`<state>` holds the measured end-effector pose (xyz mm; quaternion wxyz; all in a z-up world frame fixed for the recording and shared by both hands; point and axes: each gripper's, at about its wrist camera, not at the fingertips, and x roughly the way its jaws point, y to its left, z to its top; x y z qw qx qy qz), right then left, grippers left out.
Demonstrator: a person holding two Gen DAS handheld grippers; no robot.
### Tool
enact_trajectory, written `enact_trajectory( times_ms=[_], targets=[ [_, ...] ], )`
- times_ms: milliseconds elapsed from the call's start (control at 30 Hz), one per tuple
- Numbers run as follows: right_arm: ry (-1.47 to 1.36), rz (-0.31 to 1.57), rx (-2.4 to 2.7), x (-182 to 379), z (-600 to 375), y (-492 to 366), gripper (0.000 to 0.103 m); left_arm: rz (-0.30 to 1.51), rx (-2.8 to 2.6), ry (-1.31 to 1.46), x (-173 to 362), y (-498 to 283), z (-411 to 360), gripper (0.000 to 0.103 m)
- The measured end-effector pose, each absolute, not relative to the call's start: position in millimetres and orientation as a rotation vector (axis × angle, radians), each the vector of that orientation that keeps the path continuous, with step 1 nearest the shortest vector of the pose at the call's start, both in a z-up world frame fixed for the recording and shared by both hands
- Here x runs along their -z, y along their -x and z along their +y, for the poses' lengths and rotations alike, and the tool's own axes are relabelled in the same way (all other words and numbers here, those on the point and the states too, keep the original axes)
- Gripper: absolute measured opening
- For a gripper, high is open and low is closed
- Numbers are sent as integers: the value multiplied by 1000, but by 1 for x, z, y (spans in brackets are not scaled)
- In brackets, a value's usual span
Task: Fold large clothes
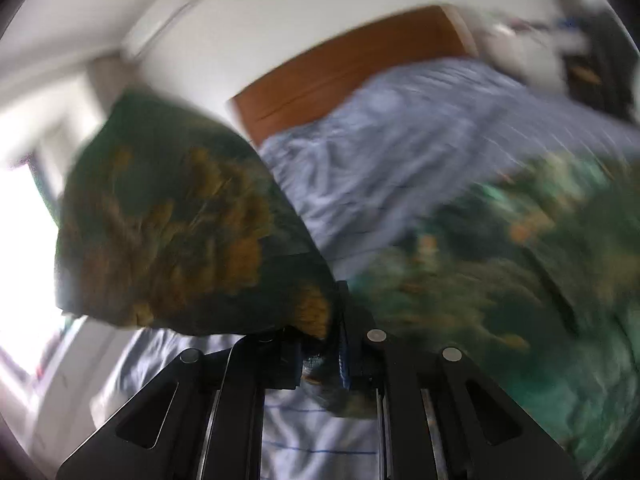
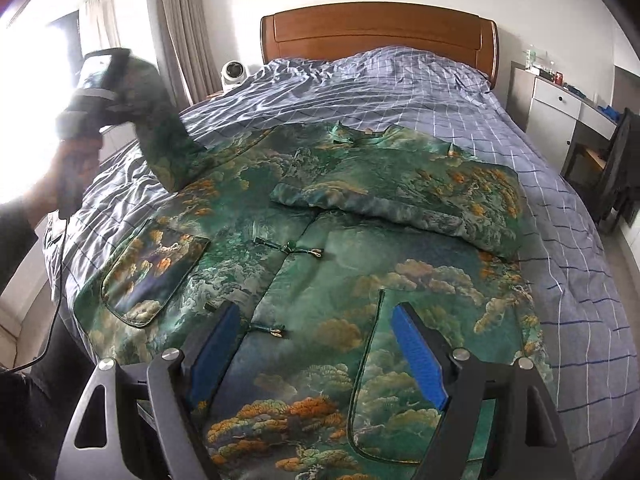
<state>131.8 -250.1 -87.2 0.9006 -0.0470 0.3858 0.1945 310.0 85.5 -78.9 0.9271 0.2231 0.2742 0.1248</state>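
Observation:
A green silk jacket with orange cloud print lies front up on the bed, its right sleeve folded across the chest. My left gripper is shut on the left sleeve and holds it lifted above the bed; the view is blurred. In the right wrist view that gripper and sleeve show at the upper left. My right gripper is open and empty, hovering over the jacket's lower hem.
The bed has a blue checked duvet and a wooden headboard. A white fan stands at the left of the headboard. A white desk and a dark chair stand at the right.

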Motion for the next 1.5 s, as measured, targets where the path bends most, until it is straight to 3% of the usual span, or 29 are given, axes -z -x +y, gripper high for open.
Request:
enact_trajectory(
  times_ms=[67,167,200,467,867,900,967,1000,1033,1233,1400,1500],
  targets=[
    [99,795,-404,86,-251,-130,81,599,-170,-523,98,-311,51,25],
    [99,793,-400,86,-252,-129,81,732,-29,-522,128,-305,11,78],
    [98,797,-398,86,-253,-130,81,763,14,-506,136,-299,1,81],
    [-3,828,-405,81,-274,-151,80,895,153,-290,164,-229,8,81],
    [-503,1100,-604,133,-216,-340,79,870,37,-47,156,-193,57,82],
    [-512,1127,-600,140,-208,-348,73,876,35,-31,159,-195,60,82],
    [-510,1195,-584,156,-191,-359,49,898,33,7,166,-195,69,82],
    [-478,1228,-550,161,-183,-363,17,909,29,21,168,-196,72,82],
    [-451,1240,-528,160,-180,-366,14,916,26,34,169,-194,76,82],
    [-293,967,-490,79,-186,-387,13,897,50,119,163,-193,87,82],
    [-208,1101,-399,123,-188,-407,13,912,35,138,165,-204,95,82],
    [-141,1124,-372,152,-182,-401,28,940,32,174,164,-212,107,82]
  ],
)
